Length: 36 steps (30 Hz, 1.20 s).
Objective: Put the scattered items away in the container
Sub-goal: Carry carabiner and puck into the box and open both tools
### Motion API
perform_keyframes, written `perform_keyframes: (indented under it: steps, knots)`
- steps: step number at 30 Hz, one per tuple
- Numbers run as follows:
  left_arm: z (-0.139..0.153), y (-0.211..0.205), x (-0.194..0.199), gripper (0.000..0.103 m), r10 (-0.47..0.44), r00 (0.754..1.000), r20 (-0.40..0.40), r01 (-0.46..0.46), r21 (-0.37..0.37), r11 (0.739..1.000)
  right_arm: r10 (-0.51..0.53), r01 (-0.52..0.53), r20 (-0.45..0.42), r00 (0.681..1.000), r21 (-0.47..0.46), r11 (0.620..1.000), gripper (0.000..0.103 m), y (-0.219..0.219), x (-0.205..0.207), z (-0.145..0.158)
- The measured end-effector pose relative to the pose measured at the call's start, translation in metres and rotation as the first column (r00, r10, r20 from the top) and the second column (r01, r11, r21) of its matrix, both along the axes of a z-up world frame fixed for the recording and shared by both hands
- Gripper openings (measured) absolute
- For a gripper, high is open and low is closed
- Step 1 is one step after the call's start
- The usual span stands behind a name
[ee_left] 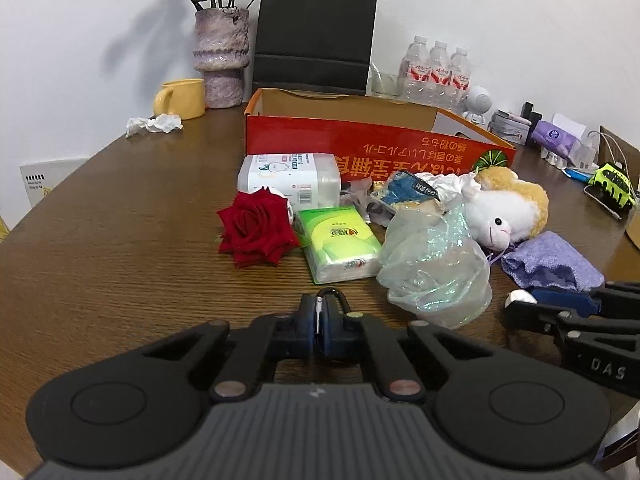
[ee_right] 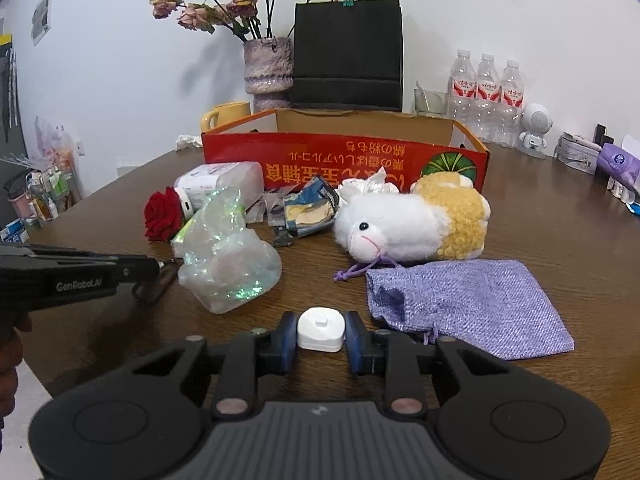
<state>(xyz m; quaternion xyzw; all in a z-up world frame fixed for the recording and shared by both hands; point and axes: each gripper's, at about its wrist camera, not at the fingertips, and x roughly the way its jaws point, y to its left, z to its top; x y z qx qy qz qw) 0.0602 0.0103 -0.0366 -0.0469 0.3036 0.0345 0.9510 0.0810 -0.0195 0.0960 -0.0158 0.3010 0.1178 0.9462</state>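
Note:
The red cardboard box (ee_left: 360,148) (ee_right: 344,152) stands open at the back of the wooden table. In front of it lie a red rose (ee_left: 256,226) (ee_right: 162,214), a wet-wipes pack (ee_left: 290,178), a green tissue pack (ee_left: 340,242), a crumpled clear plastic bag (ee_left: 436,268) (ee_right: 230,268), a white and yellow plush toy (ee_left: 504,208) (ee_right: 412,220) and a purple cloth pouch (ee_left: 552,264) (ee_right: 472,304). My left gripper (ee_left: 319,320) (ee_right: 162,266) is shut on a small black clip (ee_left: 332,296). My right gripper (ee_right: 320,330) (ee_left: 520,300) is shut on a small white plug-like object (ee_right: 320,328).
At the back stand a vase of dried roses (ee_right: 268,72), a yellow mug (ee_left: 180,98), a black paper bag (ee_right: 348,52), three water bottles (ee_right: 486,92) and a small white robot figure (ee_right: 534,128). Crumpled tissue (ee_left: 154,124) lies at the left. Boxes and cables sit at the right edge.

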Motion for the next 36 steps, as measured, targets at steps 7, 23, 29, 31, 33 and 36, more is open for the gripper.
perform_keyframes:
  steps: [7,23,29,31,33,36]
  knots:
    - [0.004,0.005,-0.004,0.042,0.022,1.0,-0.01,-0.023,-0.067,0.998,-0.002,0.002,0.007,1.0,0.011,1.0,0.025,-0.002,-0.004,0.004]
    - [0.013,-0.014,0.014,0.007,-0.075,0.986,-0.148,0.083,0.05,0.995,0.045,-0.045,0.006,0.999,0.007,0.999,0.025,-0.004,-0.017,0.013]
    - [0.023,-0.012,0.011,0.005,-0.077,0.991,-0.106,0.085,0.071,0.994,0.05,-0.051,0.029,0.998,0.026,0.998,0.025,-0.01,-0.012,0.023]
    - [0.023,-0.011,0.012,0.005,-0.081,0.991,-0.111,0.089,0.066,0.994,0.051,-0.052,0.032,0.998,0.03,0.998,0.025,-0.011,-0.009,0.024]
    - [0.024,-0.011,0.012,0.005,-0.086,0.991,-0.101,0.093,0.069,0.993,0.05,-0.051,0.036,0.998,0.032,0.998,0.025,-0.011,-0.008,0.026]
    - [0.037,-0.009,0.009,0.005,-0.084,0.995,-0.044,0.087,0.073,0.994,0.043,-0.046,0.052,0.998,0.041,0.998,0.025,-0.015,-0.005,0.032]
